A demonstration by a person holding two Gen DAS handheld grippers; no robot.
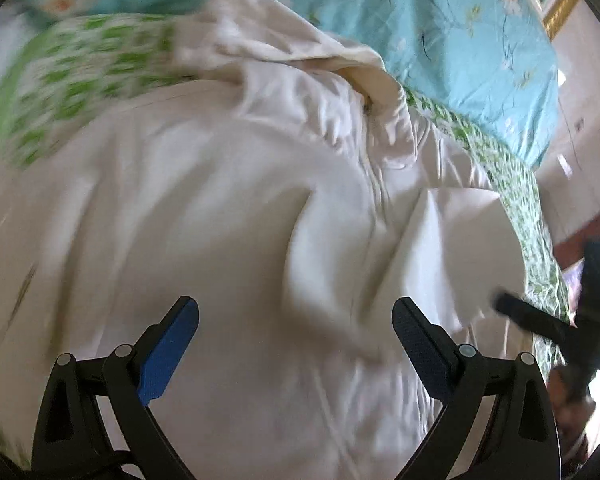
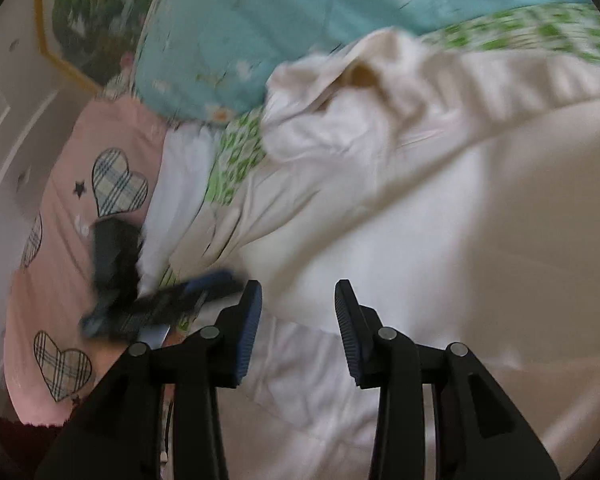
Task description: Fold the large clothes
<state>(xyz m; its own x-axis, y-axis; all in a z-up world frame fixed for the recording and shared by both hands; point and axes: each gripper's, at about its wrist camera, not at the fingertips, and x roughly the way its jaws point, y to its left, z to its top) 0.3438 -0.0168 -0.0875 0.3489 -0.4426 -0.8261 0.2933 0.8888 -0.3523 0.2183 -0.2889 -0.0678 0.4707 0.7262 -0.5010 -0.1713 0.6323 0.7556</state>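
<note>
A: Starting nearest: the left tongs are standing wide apart over the white garment, with nothing between the pads. Are you seeing that too?

B: Yes. The right tongs are standing partly apart, also gripping nothing; cloth is lying under the gap but the pads are not pressing it.

A: So the garment is resting loose on the bed, spread across the green patterned sheet, and neither side is holding it.

B: That is the worry. A folded flap is sitting near the garment's right edge, and with nothing pinning it I judge it could be sliding open again.

A: Both views are blurring as well, so any pinch made now is risking a miss, or catching the sheet along with the cloth.

B: The two tongs are also working close together, with the left one showing as a dark blur beside the right one's left finger. They could be knocking into each other.

A: Further off, the collar end is bunching into a crumpled heap against the blue floral quilt.

B: If that heap is not being flattened, the next fold is likely coming out lumpy and crooked.

A: And at the far left, a pink heart-patterned cloth is lying clear of the garment, so I expect no snag there.
</note>
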